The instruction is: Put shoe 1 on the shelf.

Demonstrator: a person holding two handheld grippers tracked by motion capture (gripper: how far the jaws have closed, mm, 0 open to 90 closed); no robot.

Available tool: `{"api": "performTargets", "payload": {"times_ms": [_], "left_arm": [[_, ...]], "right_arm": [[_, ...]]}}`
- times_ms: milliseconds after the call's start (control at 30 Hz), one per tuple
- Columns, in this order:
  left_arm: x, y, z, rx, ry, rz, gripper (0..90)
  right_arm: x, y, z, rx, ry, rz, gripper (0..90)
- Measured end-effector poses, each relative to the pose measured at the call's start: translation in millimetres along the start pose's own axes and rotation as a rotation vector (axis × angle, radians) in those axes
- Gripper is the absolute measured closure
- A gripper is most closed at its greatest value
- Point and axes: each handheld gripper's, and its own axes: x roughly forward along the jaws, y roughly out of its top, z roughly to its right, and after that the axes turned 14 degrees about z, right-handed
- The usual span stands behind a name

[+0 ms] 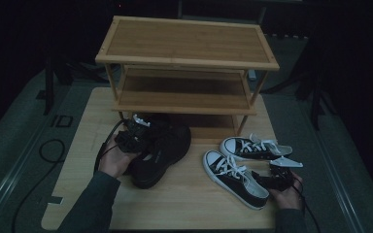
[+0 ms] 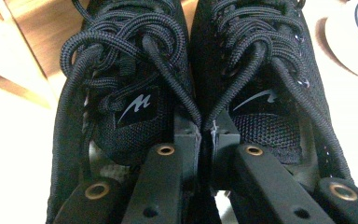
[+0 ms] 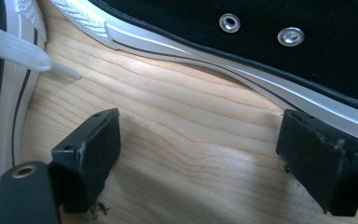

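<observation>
A pair of black lace-up shoes (image 1: pixel 162 150) lies side by side on the wooden table (image 1: pixel 189 204), in front of the rack. My left gripper (image 1: pixel 133 138) is at their heel end. In the left gripper view one jaw sits inside each shoe, and my left gripper (image 2: pixel 206 135) is shut on the two inner collars, pinching the left shoe (image 2: pixel 121 70) and the right shoe (image 2: pixel 261 60) together. My right gripper (image 1: pixel 272 177) rests low at the table's right, open (image 3: pixel 200 144) over bare wood. It lies between two black canvas sneakers with white soles, one (image 3: pixel 261 46) close by its right jaw.
A three-tier bamboo shoe rack (image 1: pixel 187 48) stands at the back of the table. The two white-laced sneakers lie on the right: the nearer one (image 1: pixel 233 177) angled toward the front, the farther one (image 1: pixel 255 147) on its side. Cables trail off the left edge.
</observation>
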Motion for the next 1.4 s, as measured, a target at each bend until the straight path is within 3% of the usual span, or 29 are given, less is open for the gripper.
{"api": "performTargets", "payload": {"times_ms": [333, 533, 1100, 1233, 1400], "left_arm": [[18.7, 12.8, 8.3, -0.001, 0.023, -0.002, 85.1], [33.4, 17.6, 10.2, -0.028, 0.04, -0.004, 85.1], [62.8, 32.1, 19.5, -0.034, 0.126, -0.01, 85.0], [68.2, 35.4, 21.1, -0.048, 0.137, -0.002, 84.9], [78.1, 41.1, 24.9, -0.088, 0.19, 0.002, 84.9]], "right_arm": [[0.0, 0.0, 0.0, 0.0, 0.0, 0.0, 13.7], [-0.1, 0.0, 0.1, 0.0, 0.001, 0.0, 13.8], [0.0, 0.1, 0.3, 0.0, 0.002, -0.001, 13.8], [0.0, 0.1, 0.3, 0.0, 0.002, -0.001, 13.8], [0.0, 0.1, 0.5, 0.0, 0.003, 0.0, 13.7]]}}
